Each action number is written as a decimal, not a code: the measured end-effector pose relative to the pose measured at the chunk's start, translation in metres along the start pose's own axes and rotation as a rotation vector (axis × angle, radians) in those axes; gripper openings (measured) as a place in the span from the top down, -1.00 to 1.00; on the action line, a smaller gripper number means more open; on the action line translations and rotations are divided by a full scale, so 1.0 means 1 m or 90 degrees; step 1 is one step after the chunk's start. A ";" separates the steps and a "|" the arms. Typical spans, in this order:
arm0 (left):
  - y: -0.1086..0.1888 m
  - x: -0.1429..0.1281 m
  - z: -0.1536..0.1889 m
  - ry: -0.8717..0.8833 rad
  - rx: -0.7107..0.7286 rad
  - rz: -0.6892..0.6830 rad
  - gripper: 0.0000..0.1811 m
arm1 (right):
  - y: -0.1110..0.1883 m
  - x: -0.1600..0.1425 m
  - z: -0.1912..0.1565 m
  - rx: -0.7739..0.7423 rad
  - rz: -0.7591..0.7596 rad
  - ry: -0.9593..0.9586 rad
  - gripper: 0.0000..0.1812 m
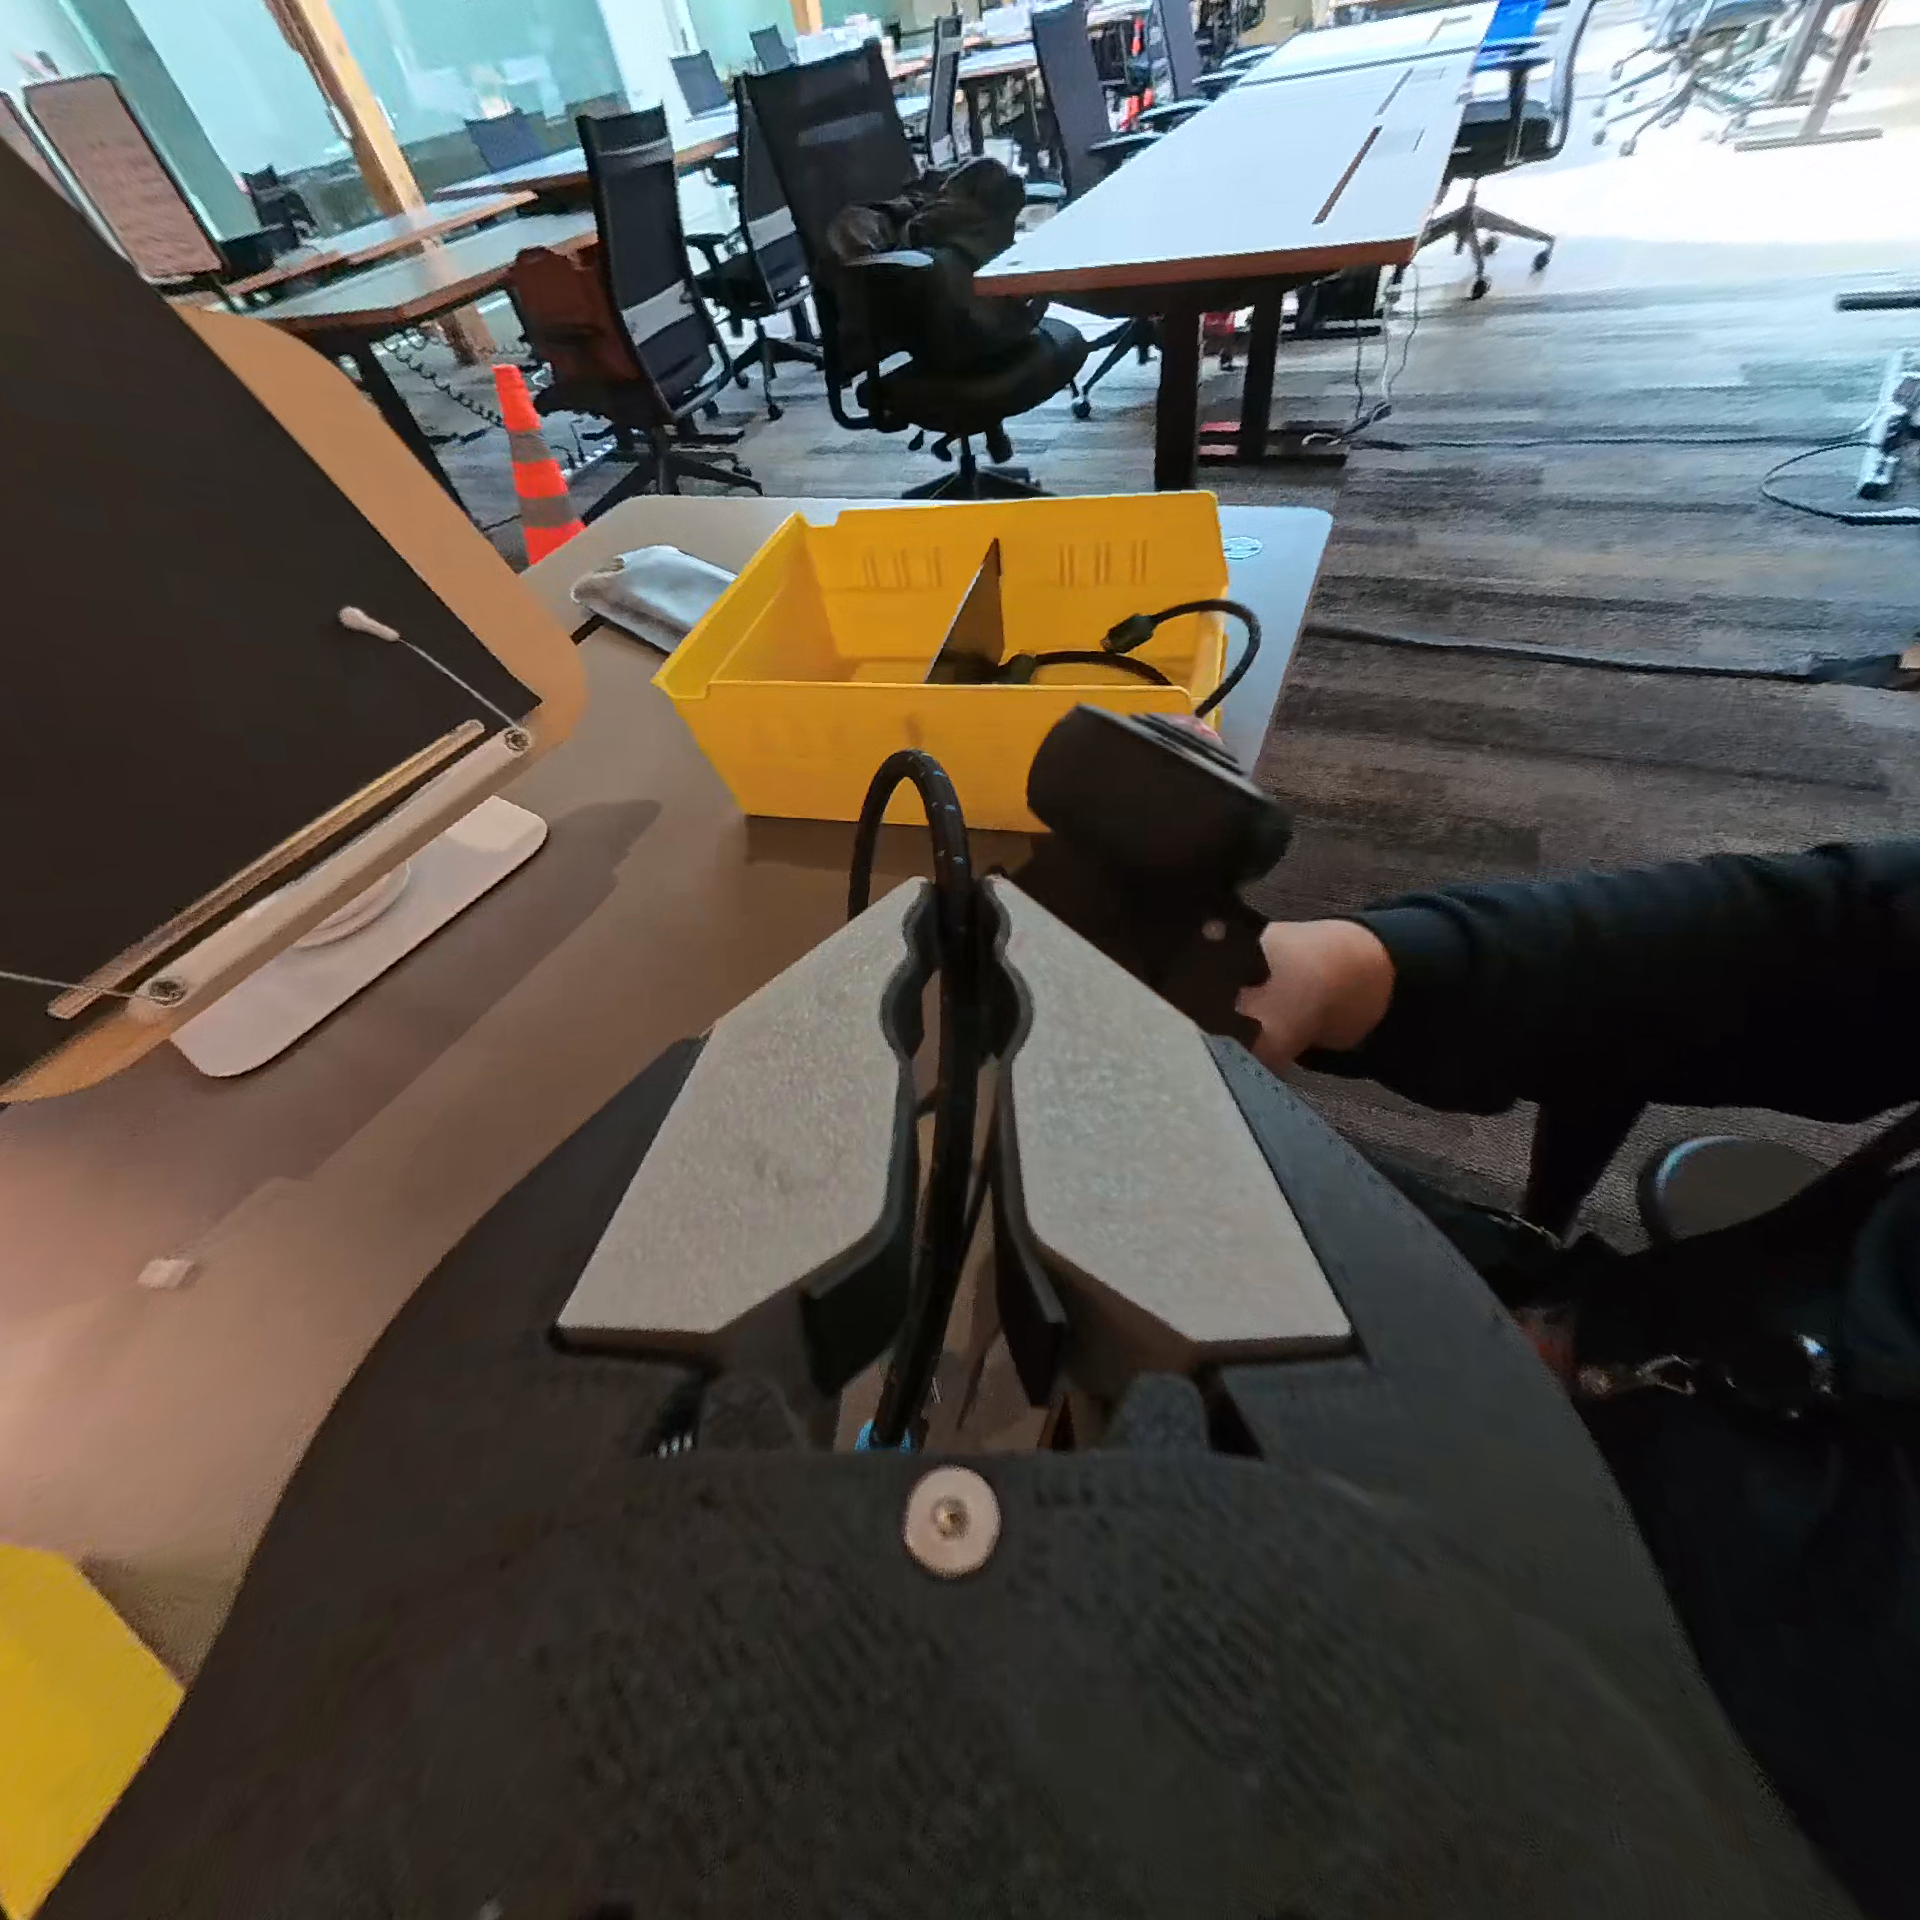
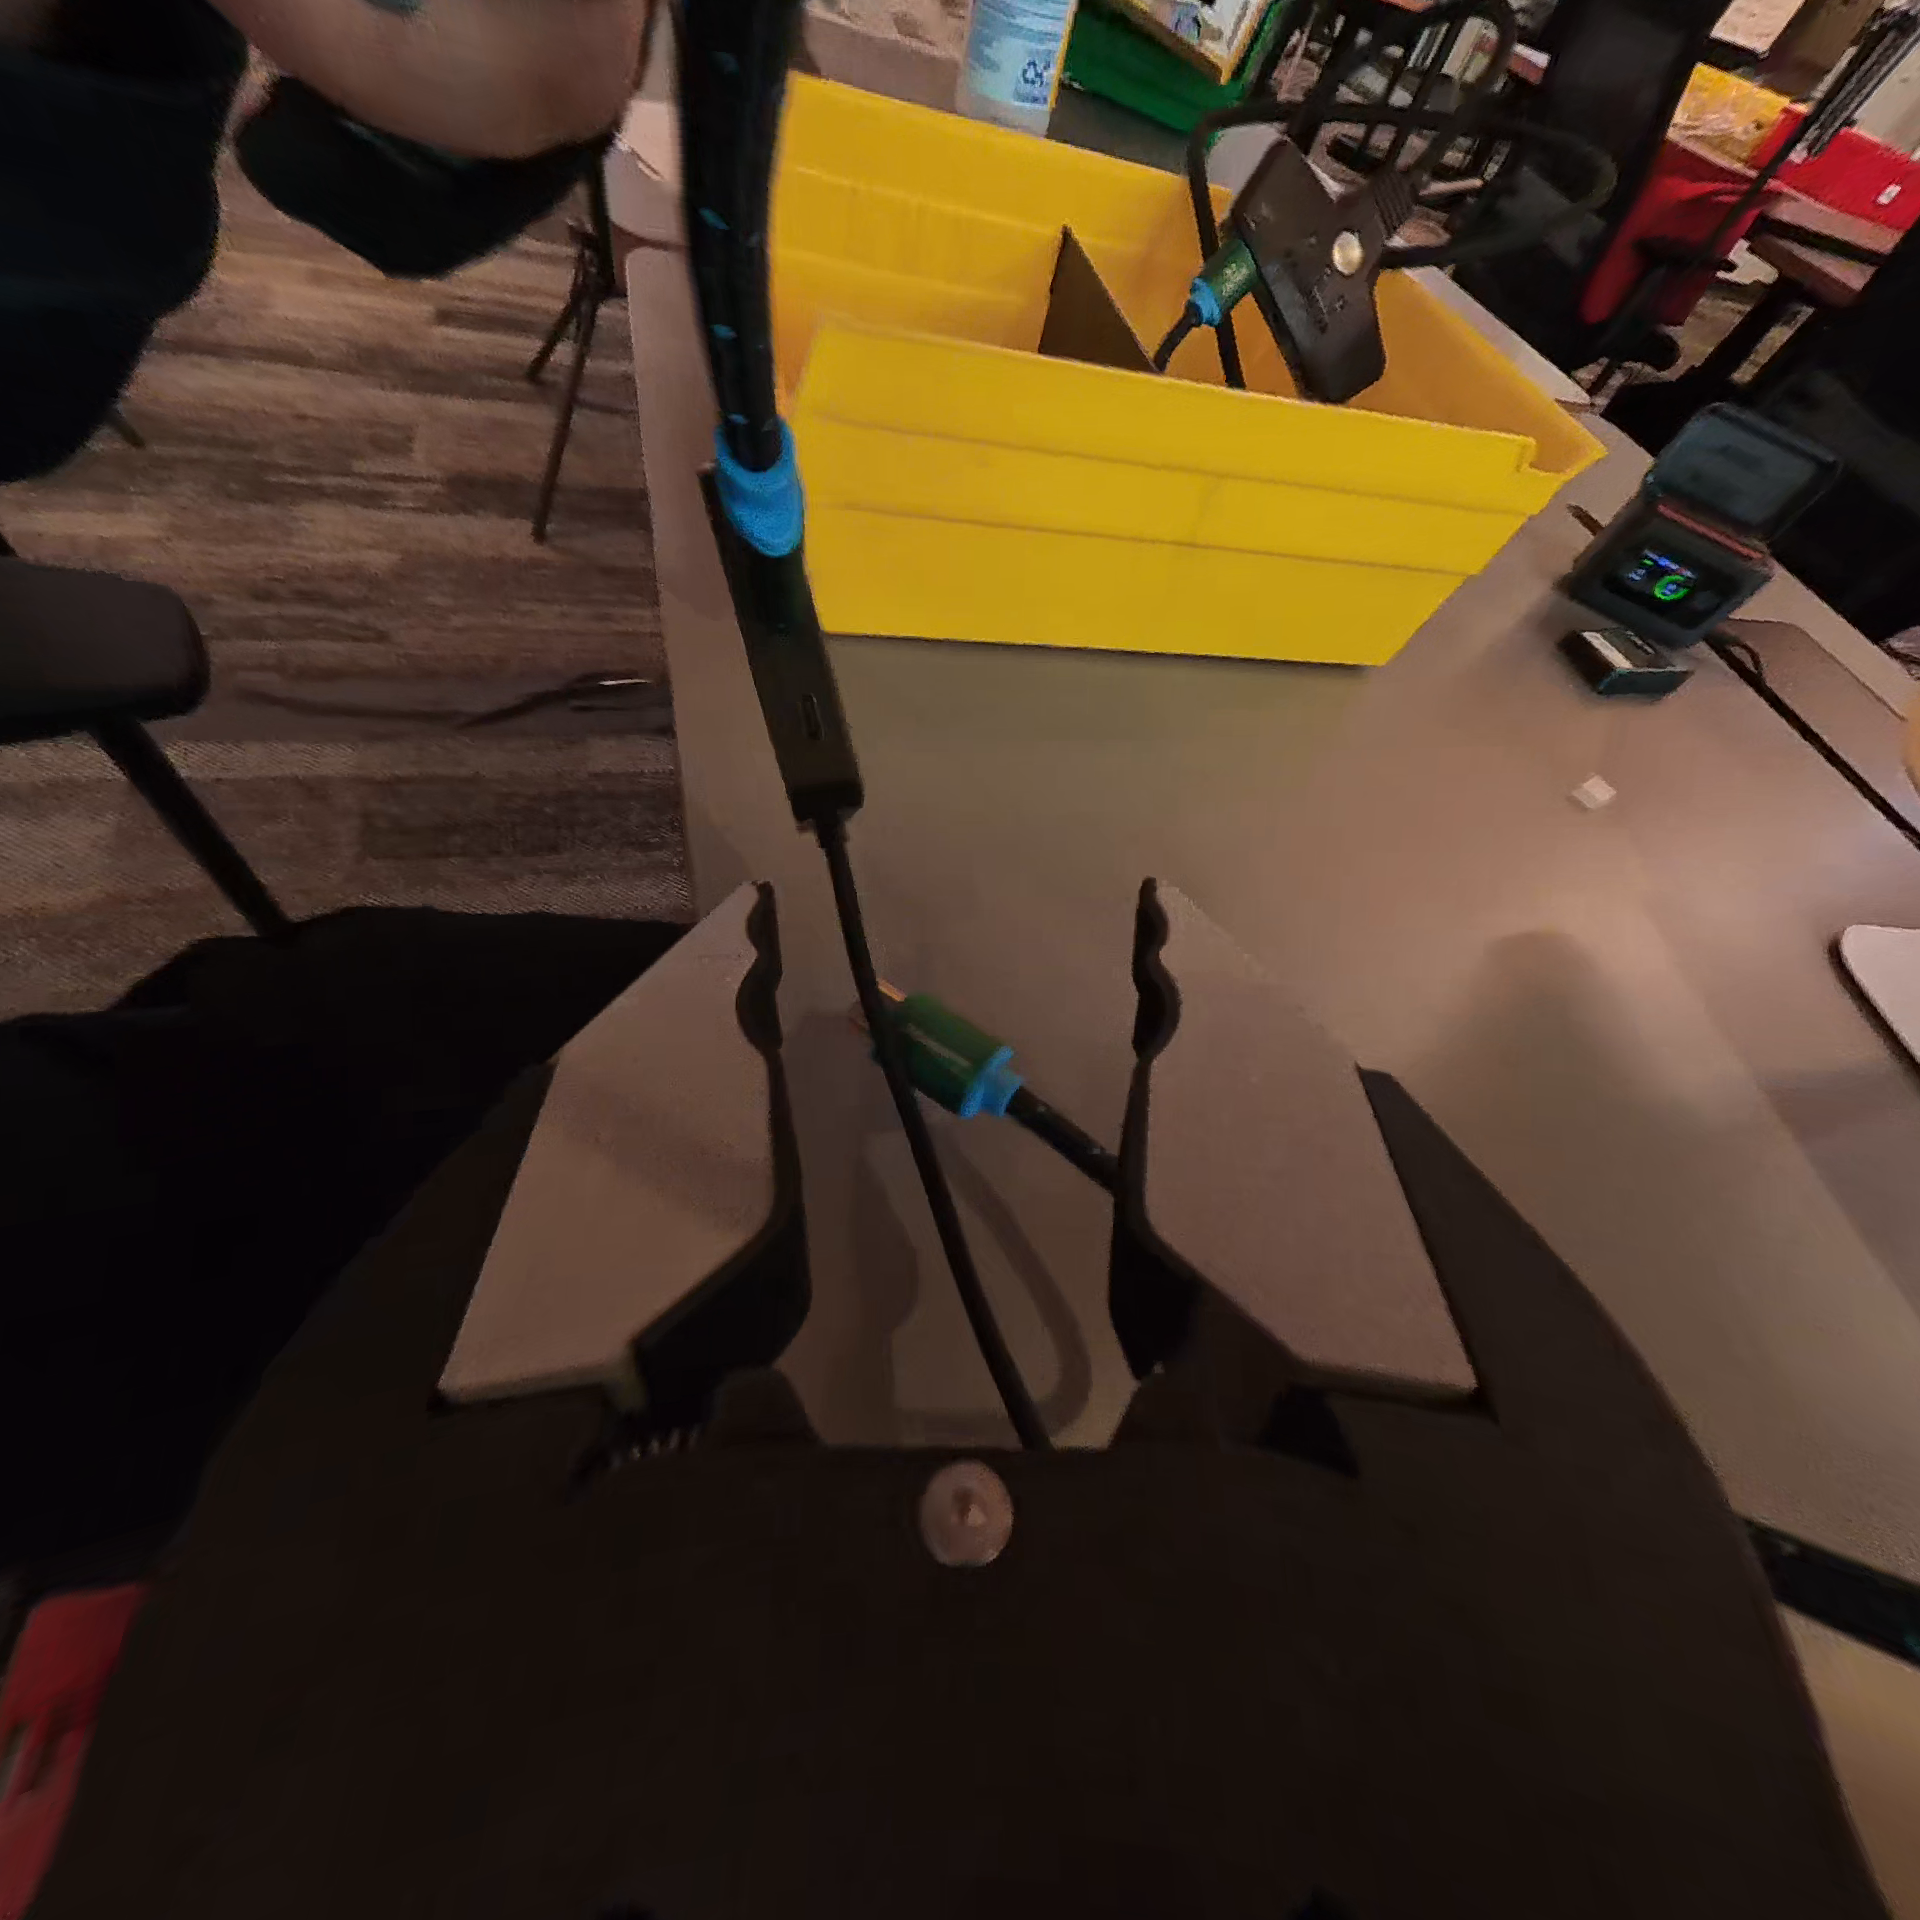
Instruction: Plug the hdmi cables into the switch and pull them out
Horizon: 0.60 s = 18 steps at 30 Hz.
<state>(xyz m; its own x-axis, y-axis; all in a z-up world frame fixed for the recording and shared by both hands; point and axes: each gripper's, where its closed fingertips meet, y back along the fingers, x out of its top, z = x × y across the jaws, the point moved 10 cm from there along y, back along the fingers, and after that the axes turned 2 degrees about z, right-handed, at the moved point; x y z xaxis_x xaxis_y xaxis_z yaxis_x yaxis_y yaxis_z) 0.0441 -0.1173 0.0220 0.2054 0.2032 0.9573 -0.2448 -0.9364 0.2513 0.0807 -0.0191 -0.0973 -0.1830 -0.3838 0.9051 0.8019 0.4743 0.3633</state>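
Left tongs [image 1: 956, 914] clamp braided cable [image 1: 951, 831]; right tongs [image 2: 951, 935] spread wide, green plug [image 2: 951, 1049] at 12 o'clock.

Black textured gripper bodies, grey wavy-edged jaws, one silver screw [image 1: 951, 1521] each, a black sleeve [image 1: 1662, 966].

The bin [image 2: 1143, 540] stands on the table [image 2: 1351, 935], near its far edge. A divider [image 2: 1091, 301] splits it into two compartments; a switch [image 2: 1314, 270] leans in the right one with a cable plugged into it. Before the bin, a connector [image 2: 951, 1055] lies on the table between the right gripper's [image 2: 951, 935] spread fingers. Left of it a cable [image 2: 774, 613] hangs from above, pinched in the left gripper [image 1: 956, 914]. Right of the bin sits a small device [image 2: 1683, 551].
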 end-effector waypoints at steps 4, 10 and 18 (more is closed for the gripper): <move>-0.002 0.007 0.000 -0.010 0.036 0.002 0.95 | 0.000 0.009 -0.010 0.022 -0.012 -0.006 0.26; 0.003 0.011 -0.011 -0.015 0.109 0.023 0.96 | 0.016 0.011 0.017 -0.192 -0.109 -0.131 0.41; -0.002 -0.002 -0.029 -0.054 0.180 -0.032 0.95 | 0.034 0.030 0.004 -0.052 -0.094 -0.186 0.36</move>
<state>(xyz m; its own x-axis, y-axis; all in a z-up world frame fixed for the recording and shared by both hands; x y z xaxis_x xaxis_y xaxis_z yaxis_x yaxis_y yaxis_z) 0.0168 -0.1074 0.0242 0.2921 0.2382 0.9262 0.0393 -0.9707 0.2372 0.0999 -0.0113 -0.0575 -0.4467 -0.1946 0.8732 0.7954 0.3604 0.4872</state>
